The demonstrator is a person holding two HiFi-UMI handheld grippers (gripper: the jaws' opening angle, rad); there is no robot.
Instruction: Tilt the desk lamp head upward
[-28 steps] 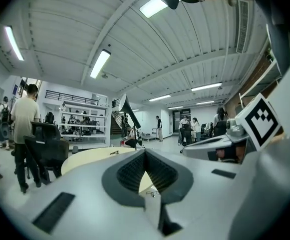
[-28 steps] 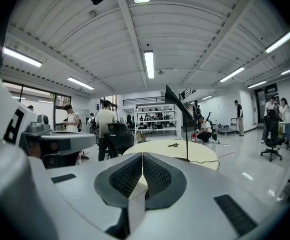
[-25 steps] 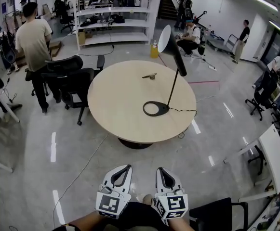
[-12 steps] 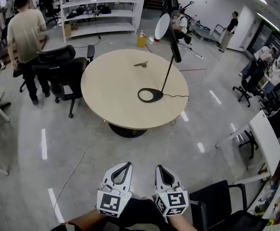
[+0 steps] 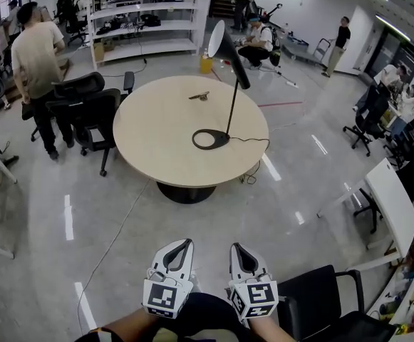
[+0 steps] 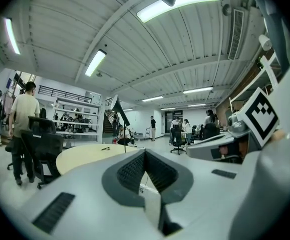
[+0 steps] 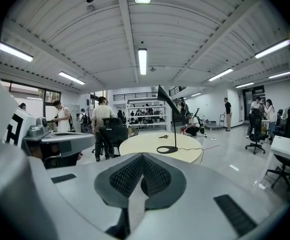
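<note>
A black desk lamp (image 5: 230, 107) stands on a round wooden table (image 5: 149, 148), with a ring base (image 5: 210, 139) and a cone head (image 5: 226, 47) tipped down toward the left. Both grippers hang low by my body, far short of the table. My left gripper (image 5: 184, 246) is shut and holds nothing. My right gripper (image 5: 237, 249) is beside it, also shut and empty. In the left gripper view the lamp (image 6: 120, 114) is small and far beyond the gripper (image 6: 145, 153). In the right gripper view the lamp (image 7: 174, 124) stands past the gripper (image 7: 142, 156).
A small dark object (image 5: 199, 96) lies on the table's far side. Black office chairs (image 5: 85, 105) and a standing person (image 5: 39, 55) are to the table's left. Shelving (image 5: 149, 20) stands behind. A white desk (image 5: 392, 205) and a black chair (image 5: 321, 312) are at the right.
The head view has shifted, so the table and lamp now sit further left and the lamp head shows from another side. Both grippers stay shut in the same place.
</note>
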